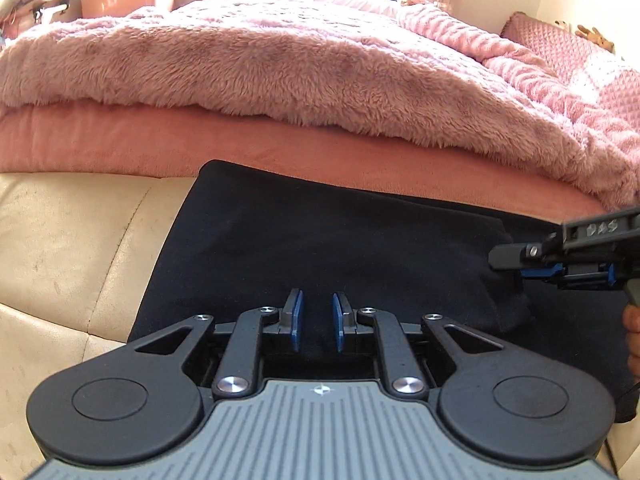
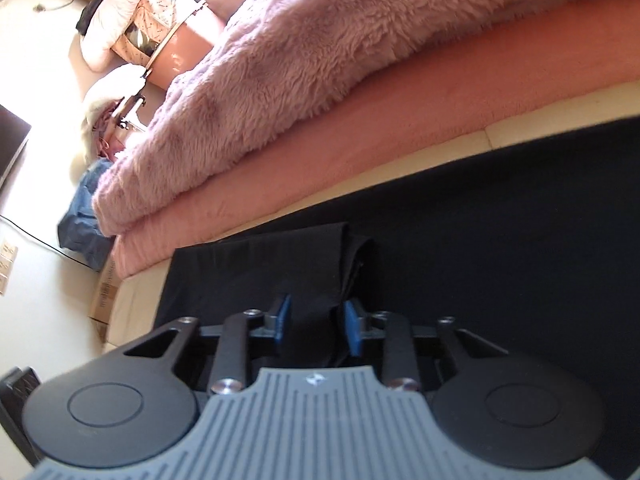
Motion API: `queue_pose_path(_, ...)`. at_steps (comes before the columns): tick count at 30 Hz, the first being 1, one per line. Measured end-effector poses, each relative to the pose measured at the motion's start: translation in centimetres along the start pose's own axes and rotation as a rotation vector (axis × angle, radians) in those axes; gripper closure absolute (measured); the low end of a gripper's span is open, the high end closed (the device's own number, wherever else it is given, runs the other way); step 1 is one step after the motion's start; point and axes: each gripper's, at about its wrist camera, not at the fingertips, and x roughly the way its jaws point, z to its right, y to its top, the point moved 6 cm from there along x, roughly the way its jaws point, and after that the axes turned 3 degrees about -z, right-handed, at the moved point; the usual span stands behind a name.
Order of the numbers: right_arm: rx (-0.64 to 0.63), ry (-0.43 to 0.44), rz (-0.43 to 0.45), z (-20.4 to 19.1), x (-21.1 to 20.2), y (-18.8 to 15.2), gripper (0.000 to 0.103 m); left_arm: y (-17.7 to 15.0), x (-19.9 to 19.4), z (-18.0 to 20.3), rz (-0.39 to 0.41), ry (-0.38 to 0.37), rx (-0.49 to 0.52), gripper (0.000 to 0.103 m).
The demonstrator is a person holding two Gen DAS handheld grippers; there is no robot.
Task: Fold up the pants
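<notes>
Dark navy pants (image 1: pixel 320 240) lie folded flat on the cream leather bench at the foot of the bed. My left gripper (image 1: pixel 318 316) hovers low over their near edge, its blue pads a small gap apart with nothing between them. My right gripper (image 1: pixel 504 260) shows at the right edge of the left wrist view, next to a folded edge of the pants. In the right wrist view my right gripper (image 2: pixel 316 318) is open, just above the pants (image 2: pixel 480 220), with a folded layer edge (image 2: pixel 352 248) right ahead of the fingers.
A cream leather bench (image 1: pixel 72 240) carries the pants. Behind it is a bed with a pink sheet (image 1: pixel 160 140) and a fluffy pink blanket (image 1: pixel 280 60). Baskets and clothes (image 2: pixel 160 32) stand beyond the bed. A cardboard box (image 2: pixel 105 296) sits by the wall.
</notes>
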Motion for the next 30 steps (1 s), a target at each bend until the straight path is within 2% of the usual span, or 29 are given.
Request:
queue_pose_path(1,0.005,-0.005,-0.004,-0.1,0.2,0.1,0.103,0.1,-0.2,0.0,0.001,-0.003,-0.004,0.086)
queue_pose_path(4,-0.033,-0.024,0.012,-1.4,-0.3,0.5,0.103,0.5,-1.3,-0.4,0.028,0.003,-0.024,0.086)
queue_pose_path(11,-0.148,-0.048,0.053,-6.1,-4.6,2.0,0.103,1.3,-4.8,-2.7,0.086,0.048,-0.093,0.086)
queue_pose_path(15,-0.217,-0.070,0.080,-9.1,-8.7,3.7,0.103,2.4,-6.9,-4.1,0.120,0.077,-0.130,0.086)
queue_pose_path(19,-0.248,-0.102,0.122,-10.3,-14.8,5.9,0.103,3.2,-7.9,-4.5,0.126,0.075,-0.143,0.086)
queue_pose_path(24,-0.221,-0.145,0.189,-8.7,-23.7,8.0,0.103,4.0,-7.4,-2.9,0.119,0.038,-0.125,0.086)
queue_pose_path(27,-0.199,-0.195,0.229,-5.8,-28.7,8.6,0.103,4.1,-6.5,-0.6,0.102,0.008,-0.088,0.086)
queue_pose_path(30,-0.157,-0.265,0.258,-1.0,-33.0,9.0,0.103,4.2,-5.3,2.3,0.084,-0.028,-0.038,0.086)
